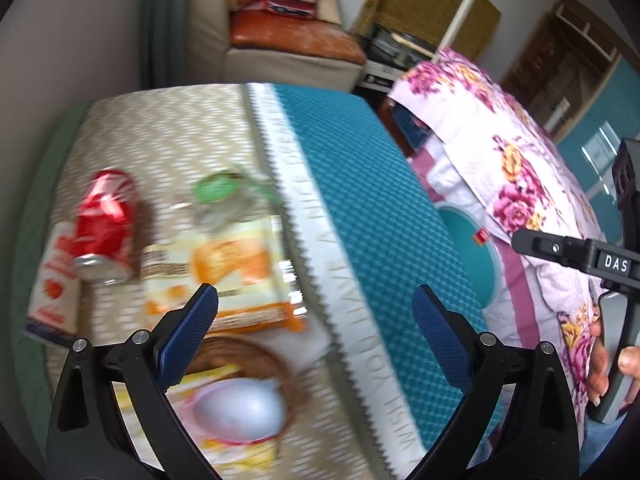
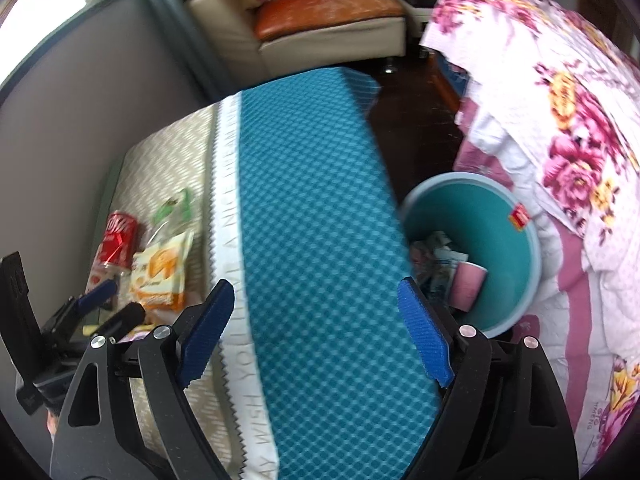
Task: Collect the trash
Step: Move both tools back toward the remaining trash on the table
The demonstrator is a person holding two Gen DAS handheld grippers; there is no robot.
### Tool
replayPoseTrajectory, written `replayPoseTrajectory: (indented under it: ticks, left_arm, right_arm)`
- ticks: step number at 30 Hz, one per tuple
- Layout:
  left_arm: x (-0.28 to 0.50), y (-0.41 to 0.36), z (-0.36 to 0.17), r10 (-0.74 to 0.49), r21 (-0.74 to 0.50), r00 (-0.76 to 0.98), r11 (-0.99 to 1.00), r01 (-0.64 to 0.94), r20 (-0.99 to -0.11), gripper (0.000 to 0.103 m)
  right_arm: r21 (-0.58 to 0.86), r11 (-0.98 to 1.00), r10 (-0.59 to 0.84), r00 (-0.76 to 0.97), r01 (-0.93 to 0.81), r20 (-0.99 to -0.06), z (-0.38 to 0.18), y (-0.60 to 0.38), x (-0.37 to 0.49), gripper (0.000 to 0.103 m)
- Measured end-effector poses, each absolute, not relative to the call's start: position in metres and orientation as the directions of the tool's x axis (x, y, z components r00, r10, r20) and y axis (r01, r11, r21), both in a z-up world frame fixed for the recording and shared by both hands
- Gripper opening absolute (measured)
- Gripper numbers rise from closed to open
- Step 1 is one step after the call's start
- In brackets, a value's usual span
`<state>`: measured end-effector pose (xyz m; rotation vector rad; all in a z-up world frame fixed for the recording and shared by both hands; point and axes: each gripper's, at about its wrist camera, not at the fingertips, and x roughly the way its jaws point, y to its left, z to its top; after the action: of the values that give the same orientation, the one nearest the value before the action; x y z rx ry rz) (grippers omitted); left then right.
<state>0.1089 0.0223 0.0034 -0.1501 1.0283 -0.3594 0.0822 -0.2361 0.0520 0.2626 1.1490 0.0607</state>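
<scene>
Left tool (image 1: 316, 320): blue pads wide apart, nothing between them. It hangs over the bench (image 1: 168, 128), which carries a beige zigzag cloth on its left part and a teal quilted cover (image 1: 360, 184) with a white lettered band on its right part.

Trash on the beige cloth, left wrist view (blurred):
- crushed red drink can (image 1: 106, 226), lying on its side, its open end toward the camera
- red-and-white carton (image 1: 54, 284), flat, just left of the can and partly under it
- orange-and-white snack packet (image 1: 224, 276), just right of the can
- crumpled clear wrapper with a green patch (image 1: 224, 200), beyond the packet and touching it
- small woven basket (image 1: 256, 360) nearest the camera, holding a pale rounded object I cannot identify and some yellow-and-pink wrapping

Right tool (image 2: 316, 332): pads well apart, empty, above the teal cover. In the right wrist view the left tool appears at lower left, near the packet.

Teal waste bin (image 2: 504, 216) stands on the dark floor, between the bench and a bed with a floral quilt (image 2: 568, 120). A red label sits on its rim. Inside: a pink paper cup (image 2: 466, 284) on its side and crumpled paper scraps (image 2: 434, 252).

A hand (image 1: 608, 364) grips the right tool's handle at the right edge of the left wrist view. Beyond the bench is a cream sofa with an orange seat cushion (image 1: 296, 36).
</scene>
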Motion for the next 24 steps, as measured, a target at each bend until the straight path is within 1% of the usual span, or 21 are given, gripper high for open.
replayPoseTrajectory:
  ticks: [9,13,20,24]
  left_arm:
    - [0.094,0.103,-0.006,-0.314,-0.300,0.477,0.948,0.108,-0.821,0.098]
    - [0.080,0.133,-0.015,-0.277,-0.269,0.466,0.959,0.085,-0.841,0.098]
    - [0.060,0.162,-0.038,-0.258,-0.248,0.432,0.965,0.079,-0.864,0.098]
    - [0.054,0.163,-0.051,-0.268,-0.250,0.404,0.963,0.098,-0.875,0.098]
  right_arm:
    - [0.231,0.973,0.226,0.340,-0.026,-0.913,0.043,-0.169,0.087,0.082]
    - [0.227,0.972,0.235,0.301,-0.063,-0.924,0.033,-0.146,0.084,0.082]
    - [0.238,0.967,0.254,0.250,-0.092,-0.934,0.015,-0.125,0.076,0.082]
    - [0.239,0.966,0.256,0.219,-0.098,-0.942,0.005,-0.118,0.074,0.082]
